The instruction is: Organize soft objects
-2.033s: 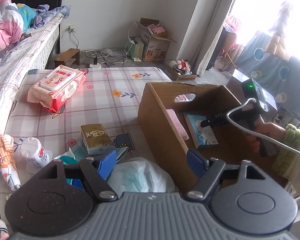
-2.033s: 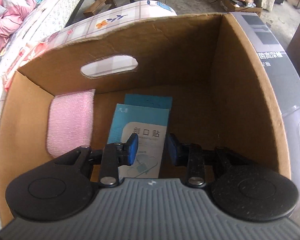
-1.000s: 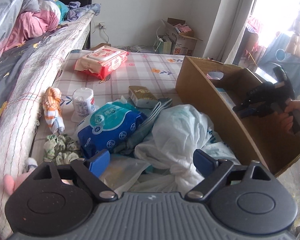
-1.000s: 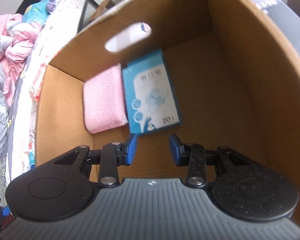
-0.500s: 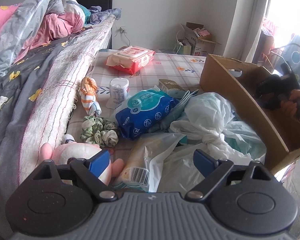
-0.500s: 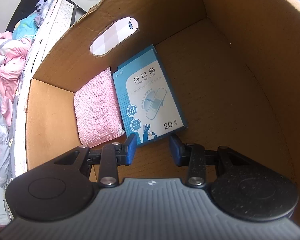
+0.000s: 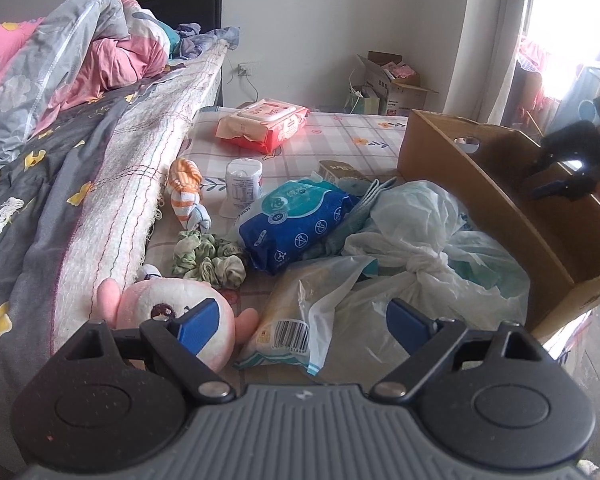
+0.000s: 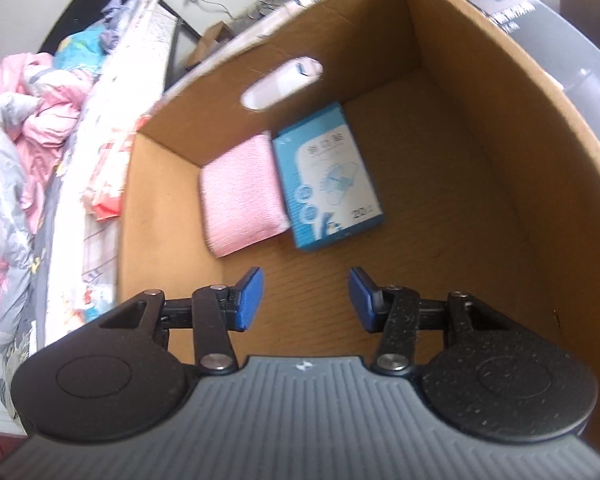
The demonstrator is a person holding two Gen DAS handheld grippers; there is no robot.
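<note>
Checked floral cloth [image 7: 340,136] covering low surface, lying beside bed [image 7: 80,152] at left; white wall, curtain, bright window standing far right. Soft clutter lying near: pink plush [image 7: 168,300], green scrunchies [image 7: 208,258], blue wipes pack [image 7: 296,220], white plastic bags [image 7: 412,232] crowding against cardboard box [image 8: 480,128]. Pink cloth [image 8: 240,196] and blue carton [image 8: 328,176] lying inside box. Left gripper [image 7: 300,322] hovering spread wide, empty. Right gripper [image 8: 306,298] hanging over box, jaws just opening, holding nothing.

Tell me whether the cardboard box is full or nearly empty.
Nearly empty. The right wrist view shows only a pink cloth and a blue box lying side by side at one wall of the cardboard box; the floor is otherwise bare.
</note>
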